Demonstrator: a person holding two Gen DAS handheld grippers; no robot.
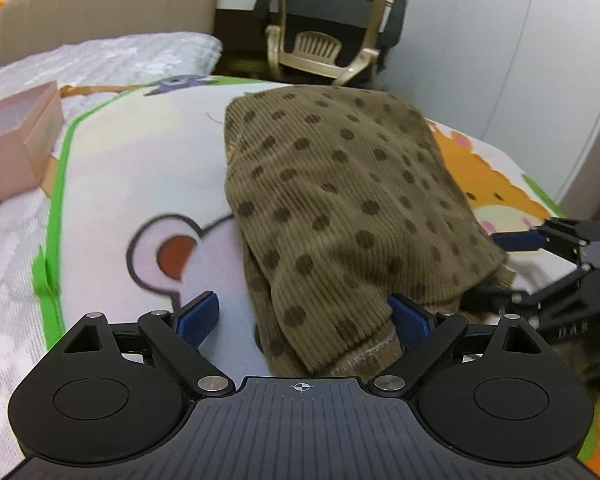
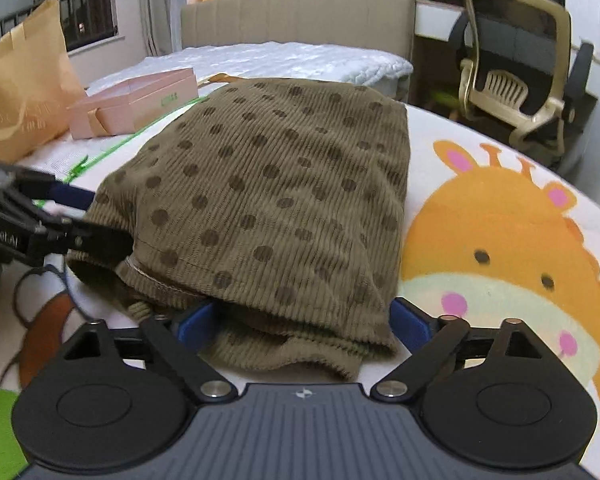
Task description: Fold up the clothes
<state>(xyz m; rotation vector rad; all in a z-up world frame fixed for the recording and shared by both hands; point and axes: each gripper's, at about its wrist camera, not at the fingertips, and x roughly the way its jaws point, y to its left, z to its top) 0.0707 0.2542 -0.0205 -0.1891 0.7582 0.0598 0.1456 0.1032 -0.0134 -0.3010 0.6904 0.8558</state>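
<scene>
One garment [image 2: 276, 200], olive with dark dots, lies folded on the cartoon blanket [image 2: 500, 240], long axis running 6 to 12 o'clock. Two grippers: left gripper [image 1: 308, 316] and right gripper [image 2: 300, 320] both spread wide, straddling its near hem.

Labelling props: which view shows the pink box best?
Right wrist view: the pink box sits whole behind the dotted brown garment, open top, side and green label visible. Left wrist view shows the pink box cut off by the frame's left edge.
</scene>
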